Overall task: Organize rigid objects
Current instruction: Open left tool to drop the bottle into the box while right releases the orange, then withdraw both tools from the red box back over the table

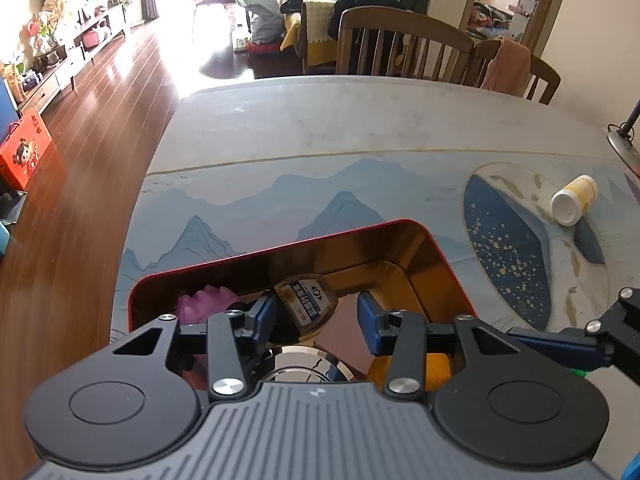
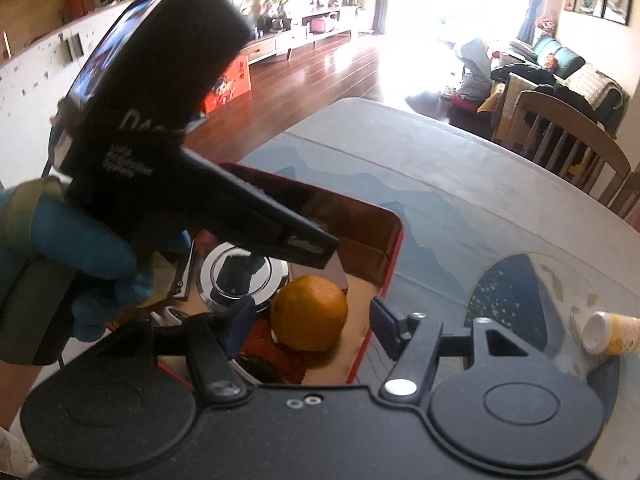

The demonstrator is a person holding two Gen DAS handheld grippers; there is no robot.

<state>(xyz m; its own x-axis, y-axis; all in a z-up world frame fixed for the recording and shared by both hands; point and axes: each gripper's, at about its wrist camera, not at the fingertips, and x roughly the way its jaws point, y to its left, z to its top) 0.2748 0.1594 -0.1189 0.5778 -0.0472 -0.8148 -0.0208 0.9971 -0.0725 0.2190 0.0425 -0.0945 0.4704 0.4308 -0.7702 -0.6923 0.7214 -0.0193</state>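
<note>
A red tin box with a gold inside stands on the table mat. My left gripper is open above it. A small labelled jar lies beyond and between the blue pads, leaning toward the left one. Below sit a chrome round lid and a purple piece. My right gripper is open over the box's right end. An orange rests between its pads with gaps on both sides. A white-and-yellow bottle lies on its side on the mat, right of the box.
A gloved hand holds the left gripper, whose finger crosses over the chrome lid. Wooden chairs line the table's far side. A metal stand base sits at the right edge. The table's left edge drops to wooden floor.
</note>
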